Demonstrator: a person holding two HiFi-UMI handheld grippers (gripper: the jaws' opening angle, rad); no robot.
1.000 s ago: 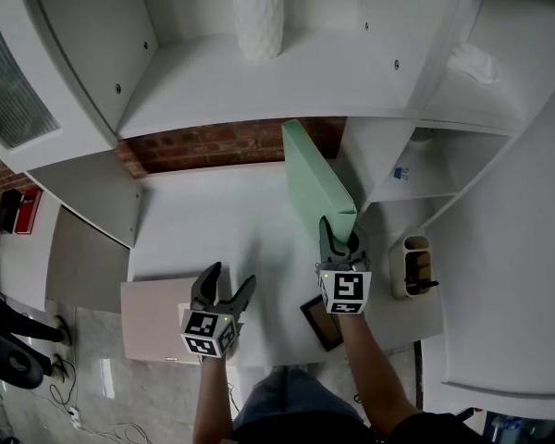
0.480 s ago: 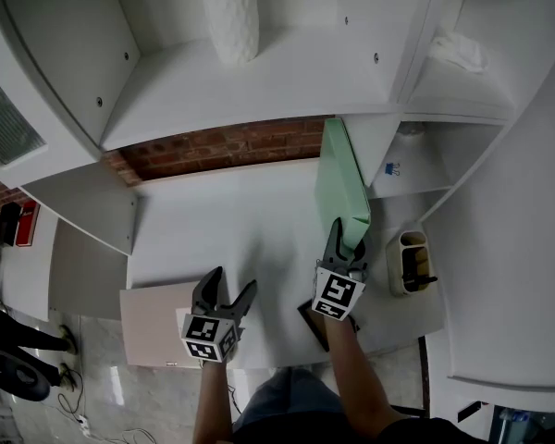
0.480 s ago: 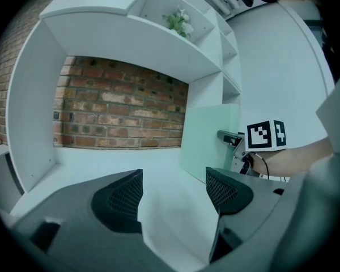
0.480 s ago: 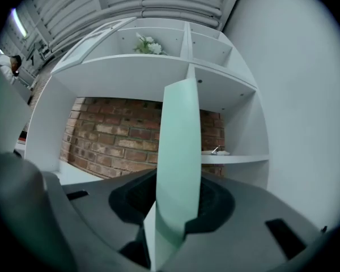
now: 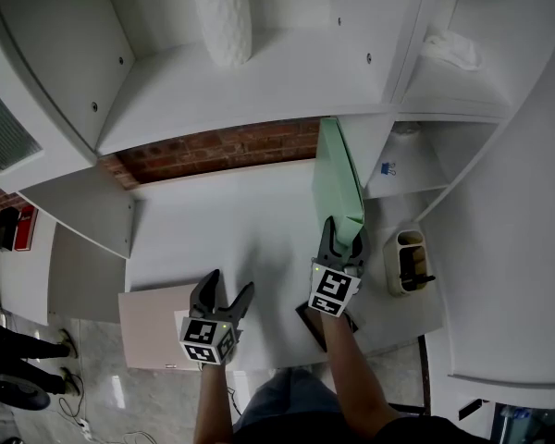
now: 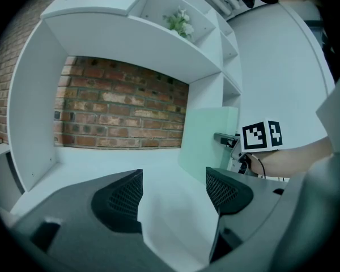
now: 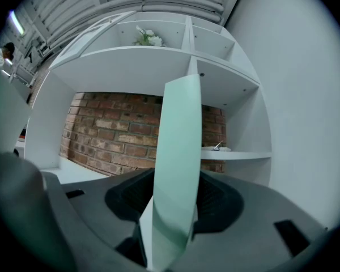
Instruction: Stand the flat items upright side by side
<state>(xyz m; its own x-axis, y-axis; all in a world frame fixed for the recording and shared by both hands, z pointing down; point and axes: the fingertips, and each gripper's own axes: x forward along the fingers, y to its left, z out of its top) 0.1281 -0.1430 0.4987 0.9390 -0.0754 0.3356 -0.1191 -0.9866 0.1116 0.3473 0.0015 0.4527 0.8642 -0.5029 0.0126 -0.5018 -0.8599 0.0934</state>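
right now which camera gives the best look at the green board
The left gripper view: the green board shows its broad face, standing upright. The head view sees it steeply from above, mostly its top edge; the right gripper view shows only its thin edge.

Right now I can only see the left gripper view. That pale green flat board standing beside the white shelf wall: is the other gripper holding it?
Observer: The right gripper view shows the pale green flat board standing on edge between the jaws of the right gripper, which have just been opening.
Operator: Are there other flat things waiting to be stood up?
Observer: Yes. In the head view a beige flat board lies at the front left corner of the white desk, just beside the left gripper.
Operator: Anything else?
Observer: A small dark flat rectangle lies at the desk's front edge, partly under the arm behind the right gripper.
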